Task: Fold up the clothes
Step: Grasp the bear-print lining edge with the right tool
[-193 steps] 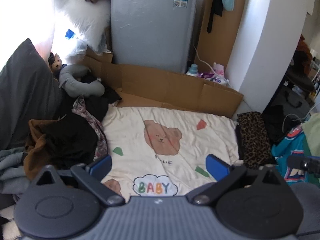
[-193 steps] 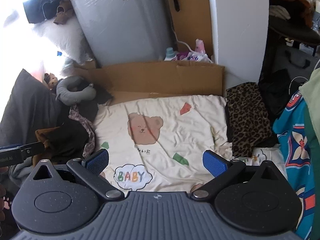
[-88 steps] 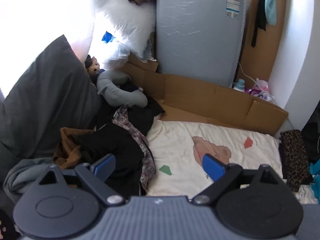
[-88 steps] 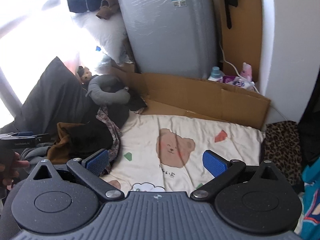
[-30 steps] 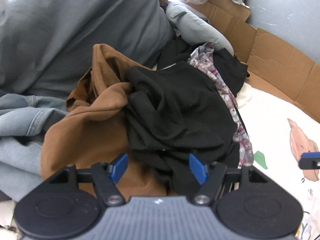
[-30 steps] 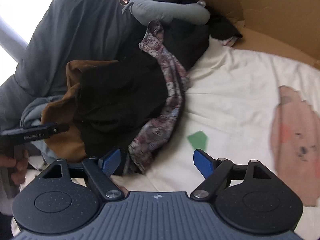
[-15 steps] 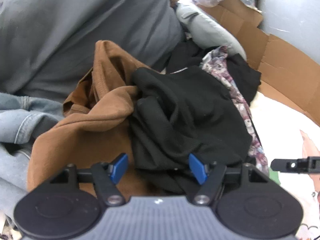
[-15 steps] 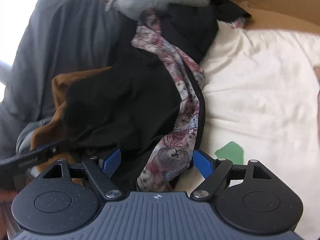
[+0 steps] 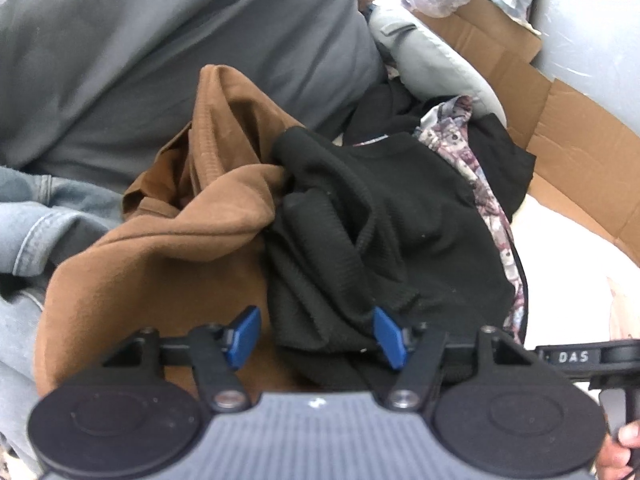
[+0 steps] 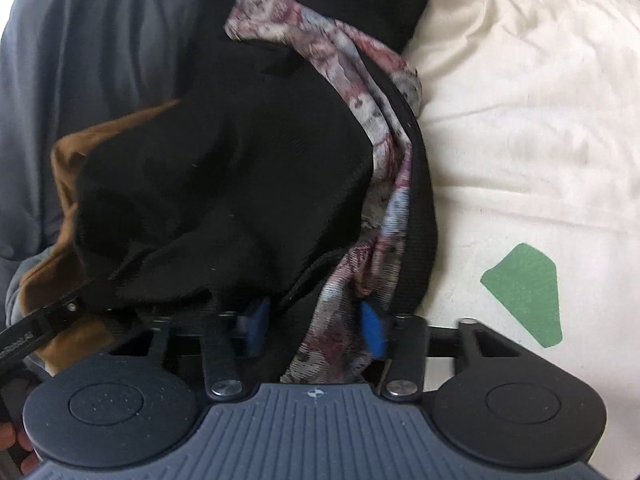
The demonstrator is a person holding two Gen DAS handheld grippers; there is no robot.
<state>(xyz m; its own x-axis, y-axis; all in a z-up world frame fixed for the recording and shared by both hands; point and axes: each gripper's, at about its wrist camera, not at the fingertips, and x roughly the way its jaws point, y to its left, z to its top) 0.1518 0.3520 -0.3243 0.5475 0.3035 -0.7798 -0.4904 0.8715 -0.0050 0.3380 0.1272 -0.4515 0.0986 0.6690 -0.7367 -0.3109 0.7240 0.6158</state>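
While both hand-held grippers point down into a heap of unfolded clothes, the left gripper (image 9: pixel 314 334) hangs at the near edge of a black knit sweater (image 9: pixel 384 224), its jaws fairly wide and closing slowly; a fold of the black knit lies between the blue pads (image 9: pixel 243 334), but neither pad presses on it. A brown sweatshirt (image 9: pixel 168 248) lies to the left of the sweater and partly under it, and blue denim (image 9: pixel 36 216) shows at the far left. Behind the heap lean a dark grey pillow (image 9: pixel 160 48) and a light grey neck pillow (image 9: pixel 432 64), with cardboard (image 9: pixel 560 120) to the right.

Seen from the right wrist, the right gripper (image 10: pixel 316 324) has narrowed jaws that are closing around the hanging end of a floral patterned garment (image 10: pixel 376 184) and a black edge beside it; motion blur leaves it unclear whether the pads yet press on the cloth. The floral garment runs along the right side of the black sweater (image 10: pixel 240 160), where the heap meets a cream printed blanket (image 10: pixel 520 100) bearing a green shape (image 10: pixel 524 292). The left gripper's arm crosses the lower left of this view, and the brown sweatshirt (image 10: pixel 64 184) shows beyond it.
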